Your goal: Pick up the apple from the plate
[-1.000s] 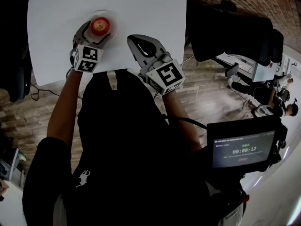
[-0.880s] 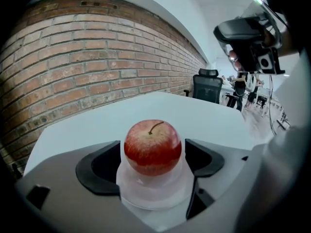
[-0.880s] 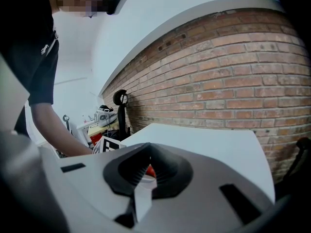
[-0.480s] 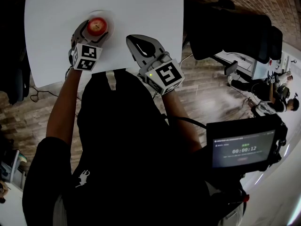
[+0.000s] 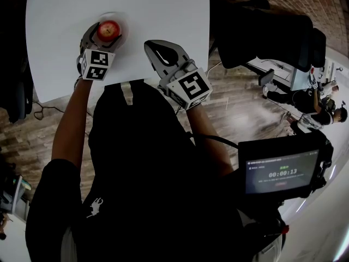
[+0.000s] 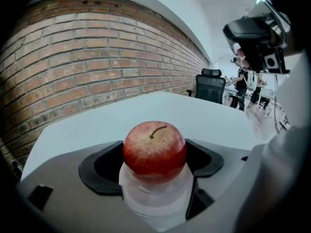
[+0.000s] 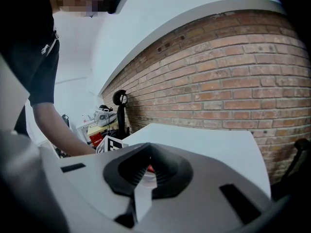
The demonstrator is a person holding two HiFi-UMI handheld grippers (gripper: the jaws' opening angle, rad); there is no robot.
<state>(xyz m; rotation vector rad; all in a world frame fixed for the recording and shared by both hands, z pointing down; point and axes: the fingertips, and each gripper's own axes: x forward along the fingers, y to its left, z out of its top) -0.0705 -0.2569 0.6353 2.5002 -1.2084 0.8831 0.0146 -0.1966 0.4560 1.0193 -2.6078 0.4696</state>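
Head view from above: a white table point(image 5: 163, 10) fills the top of the frame, and a red apple point(image 5: 108, 29) sits at its upper left on a small pale plate point(image 6: 155, 200). The plate holds only the apple, which stands upright with its stem pointing up. In the left gripper view, the left gripper point(image 6: 154, 161) has its jaws spread to the apple's width. The black pads point(image 6: 99, 166) press right up against both sides of the fruit, with no table showing between pad and skin, so the gripper appears to be grasping the apple. How firm that grip is cannot be judged. The apple's underside rests on the plate, so the lift has not yet happened. The reach and the closing of the jaws look done; raising the apple clear of the plate is what remains. The right gripper point(image 7: 145, 174) sits near the centre of the head view, over the table's near edge and well apart from the plate. Its jaws are clenched together on nothing, and it appears to play no part in this step.
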